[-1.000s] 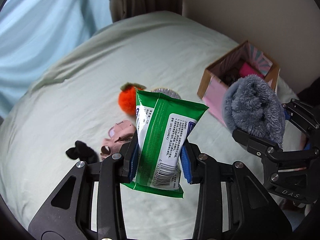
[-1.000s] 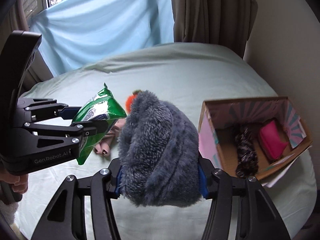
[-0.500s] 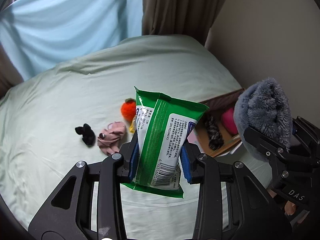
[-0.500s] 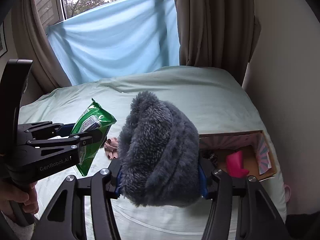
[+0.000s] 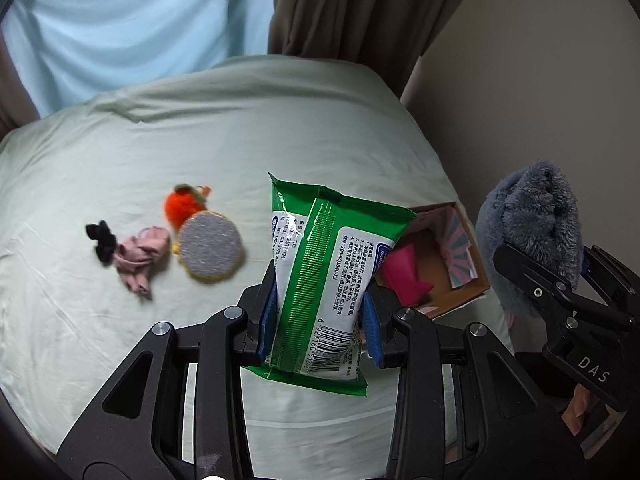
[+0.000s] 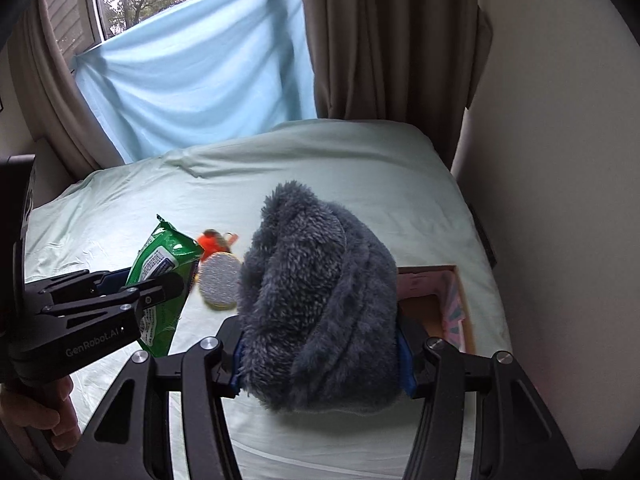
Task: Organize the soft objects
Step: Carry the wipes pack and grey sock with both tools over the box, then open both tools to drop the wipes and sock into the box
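We found both grippers raised further since the earlier frame. The left gripper (image 5: 320, 316) stayed clamped on the wipes (image 5: 324, 280), the right gripper (image 6: 320, 352) on the fleece (image 6: 320, 300), which hid most of the box (image 6: 452, 304).

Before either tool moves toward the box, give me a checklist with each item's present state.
1. Left tool clamped on green wipes pack: ok.
2. Right tool clamped on grey fuzzy bundle: ok.
3. Cardboard box open on top: ok.
4. Room in box beside the pink item: cannot tell, the pack hides part.
5. All loose items off the bed: not ok, round scrub pad among those left.
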Demonstrator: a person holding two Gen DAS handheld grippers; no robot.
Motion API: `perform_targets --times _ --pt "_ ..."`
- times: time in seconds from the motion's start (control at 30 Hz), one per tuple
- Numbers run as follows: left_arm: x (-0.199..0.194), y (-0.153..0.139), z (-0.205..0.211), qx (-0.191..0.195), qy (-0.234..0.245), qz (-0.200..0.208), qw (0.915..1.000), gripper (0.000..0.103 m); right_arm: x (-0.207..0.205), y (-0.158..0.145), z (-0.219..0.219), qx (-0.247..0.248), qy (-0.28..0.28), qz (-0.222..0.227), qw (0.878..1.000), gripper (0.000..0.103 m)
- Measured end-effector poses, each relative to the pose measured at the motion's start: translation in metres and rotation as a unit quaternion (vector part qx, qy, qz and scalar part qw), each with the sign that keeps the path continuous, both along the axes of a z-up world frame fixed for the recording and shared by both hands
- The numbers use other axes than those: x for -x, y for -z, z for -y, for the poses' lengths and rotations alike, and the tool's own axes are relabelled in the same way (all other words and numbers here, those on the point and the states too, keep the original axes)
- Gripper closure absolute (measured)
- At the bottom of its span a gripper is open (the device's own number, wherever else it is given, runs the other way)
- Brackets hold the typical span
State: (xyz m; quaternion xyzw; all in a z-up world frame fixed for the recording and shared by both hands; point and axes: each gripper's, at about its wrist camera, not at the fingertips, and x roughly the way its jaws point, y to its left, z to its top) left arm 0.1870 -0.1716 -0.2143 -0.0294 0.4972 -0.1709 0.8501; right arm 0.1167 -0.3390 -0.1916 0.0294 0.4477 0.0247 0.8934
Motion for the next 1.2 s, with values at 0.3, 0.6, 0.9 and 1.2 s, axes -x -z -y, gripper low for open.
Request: perform_targets --times 0.3,0.6,0.9,1.2 --pt "-0.027 0.039 0.077 0.008 0.017 -0.058 0.9982 0.071 -0.029 0.033 0.056 -0.007 0.010 -0.062 0.998 0.051" --pt "-0.056 0.108 0.124 -0.010 0.017 -0.140 0.9900 0.071 -0.070 0.091 0.094 -0.024 0.022 -0.145 0.989 0.051" --pt "-0.080 0.175 0.155 -0.042 0.026 -0.210 0.9766 0.071 -0.106 0.158 0.121 -0.034 0.023 -0.230 0.972 0.048" --pt "-0.080 0.167 0.163 -0.109 0.045 -0.170 0.9782 0.000 -0.116 0.171 0.131 -0.059 0.028 -0.222 0.973 0.000"
